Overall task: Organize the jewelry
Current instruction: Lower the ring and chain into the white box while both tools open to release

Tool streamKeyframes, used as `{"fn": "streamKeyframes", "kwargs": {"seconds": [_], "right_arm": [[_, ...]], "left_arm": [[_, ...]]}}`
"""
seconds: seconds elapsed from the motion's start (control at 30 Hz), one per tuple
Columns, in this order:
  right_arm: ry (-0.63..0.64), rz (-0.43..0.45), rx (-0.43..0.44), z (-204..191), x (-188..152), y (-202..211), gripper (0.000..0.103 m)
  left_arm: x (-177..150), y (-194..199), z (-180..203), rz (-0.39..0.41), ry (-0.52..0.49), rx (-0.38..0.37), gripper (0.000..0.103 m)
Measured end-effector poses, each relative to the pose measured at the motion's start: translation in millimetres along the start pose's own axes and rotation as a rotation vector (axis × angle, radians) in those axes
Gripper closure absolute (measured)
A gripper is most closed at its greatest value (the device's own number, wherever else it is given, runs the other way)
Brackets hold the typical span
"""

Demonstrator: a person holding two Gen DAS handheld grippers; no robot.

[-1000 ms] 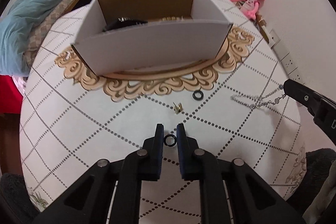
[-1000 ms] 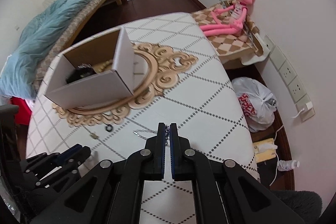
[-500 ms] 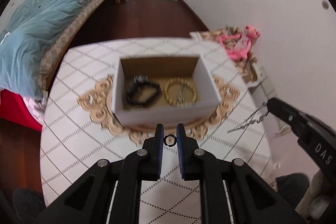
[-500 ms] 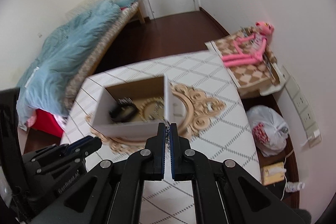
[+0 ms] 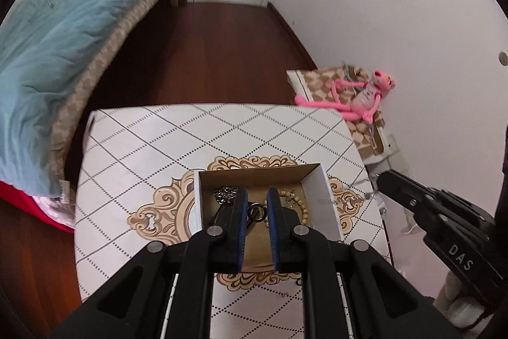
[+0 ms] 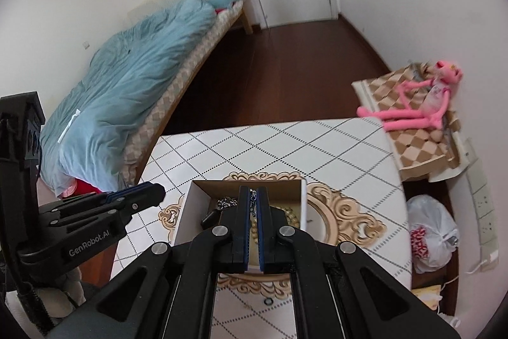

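Note:
My left gripper [image 5: 257,207] is shut on a small black ring [image 5: 256,211] and holds it high above the open cardboard box [image 5: 328,199]. The box holds a silver chain [image 5: 224,193] and a beaded bracelet [image 5: 301,205]. My right gripper [image 6: 253,202] is shut on a silver chain necklace [image 6: 253,196], also above the box [image 6: 187,212]; in the left wrist view it [image 5: 385,180] sits right of the box with the chain [image 5: 365,196] dangling. A black ring [image 6: 268,301] lies on the table near the front.
The box stands on a white diamond-patterned table [image 5: 143,154] with a gold ornament. A bed with a blue quilt [image 6: 127,84] is at left. A pink plush toy [image 6: 422,107] lies on a checkered stand at right. A plastic bag [image 6: 431,234] sits on the floor.
Both grippers have risen high above the table and moved over the box, each still carrying its piece. The view now looks down into the box.

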State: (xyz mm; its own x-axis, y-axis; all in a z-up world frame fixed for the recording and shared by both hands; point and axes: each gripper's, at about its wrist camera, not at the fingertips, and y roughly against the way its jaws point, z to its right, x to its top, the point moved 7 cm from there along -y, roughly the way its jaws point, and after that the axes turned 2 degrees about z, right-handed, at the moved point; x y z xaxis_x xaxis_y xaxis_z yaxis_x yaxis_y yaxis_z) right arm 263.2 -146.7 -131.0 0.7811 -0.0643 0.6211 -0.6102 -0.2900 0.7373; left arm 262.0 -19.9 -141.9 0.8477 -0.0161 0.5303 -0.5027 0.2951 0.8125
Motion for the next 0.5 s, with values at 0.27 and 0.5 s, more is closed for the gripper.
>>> {"fn": "streamKeyframes", "kwargs": {"seconds": [0.27, 0.5], "right_arm": [[0.0, -0.138, -0.009, 11.1, 3.0, -65.3, 0.099], [-0.027, -0.248, -0.005, 26.8, -6.7, -93.3, 0.098]], "left_arm": [[-1.3, -53.7, -12.1, -0.148, 0.048, -0.046, 0.093], [-9.5, -68.8, -24.2, -0.222, 0.085, 0.003, 0.092]]}}
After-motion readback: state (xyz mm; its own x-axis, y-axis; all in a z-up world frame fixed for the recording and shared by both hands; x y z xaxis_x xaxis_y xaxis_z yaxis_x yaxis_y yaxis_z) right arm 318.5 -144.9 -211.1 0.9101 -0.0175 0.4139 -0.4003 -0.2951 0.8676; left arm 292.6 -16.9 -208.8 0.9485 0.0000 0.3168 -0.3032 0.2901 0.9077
